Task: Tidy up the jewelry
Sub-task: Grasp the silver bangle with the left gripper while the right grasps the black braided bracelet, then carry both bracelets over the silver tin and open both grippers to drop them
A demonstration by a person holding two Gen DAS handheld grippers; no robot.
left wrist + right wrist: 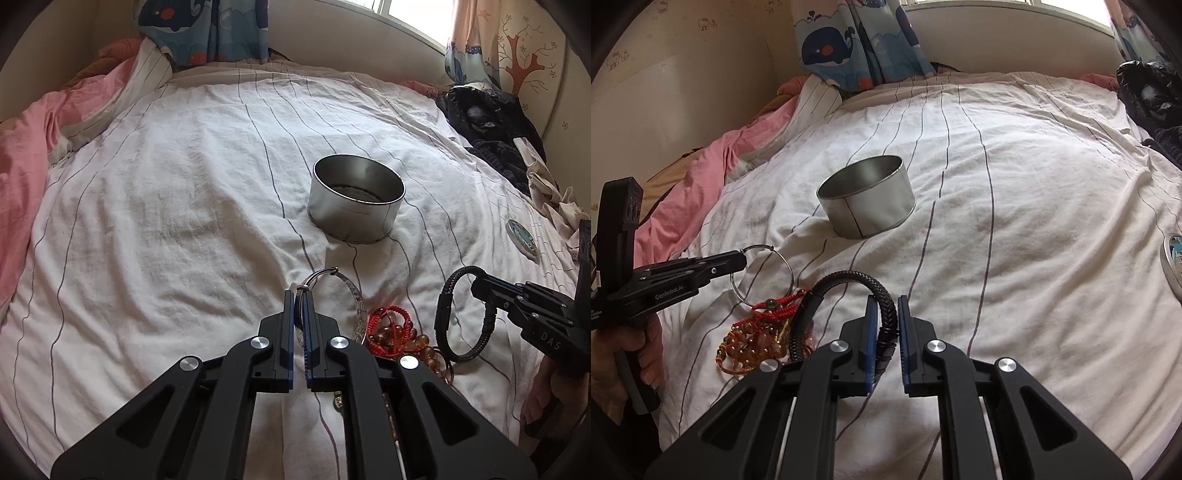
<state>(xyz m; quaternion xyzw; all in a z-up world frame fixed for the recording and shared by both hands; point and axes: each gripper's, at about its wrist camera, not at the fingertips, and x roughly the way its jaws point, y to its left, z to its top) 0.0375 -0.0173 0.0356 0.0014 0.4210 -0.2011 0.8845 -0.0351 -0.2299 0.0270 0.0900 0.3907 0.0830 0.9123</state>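
Note:
My left gripper (298, 295) is shut on a thin silver bangle (356, 299), which is lifted over the striped white bedsheet. The right wrist view shows the same gripper (743, 258) pinching the bangle (789, 275) by its rim. My right gripper (884, 301) is shut on a black braided bracelet (846, 276), and from the left wrist view that gripper (476, 286) holds the bracelet (441, 310) upright. Between them lie a red cord bracelet (384, 325) (775, 306) and amber beads (424, 345) (750, 343). An open round metal tin (351, 218) (871, 214) stands further back.
The tin's lid (522, 240) (1171, 266) lies on the sheet to the right. A pink quilt (22, 155) is bunched at the left, and dark clothes (491, 122) are heaped at the right. A hand (628, 354) grips the left tool's handle.

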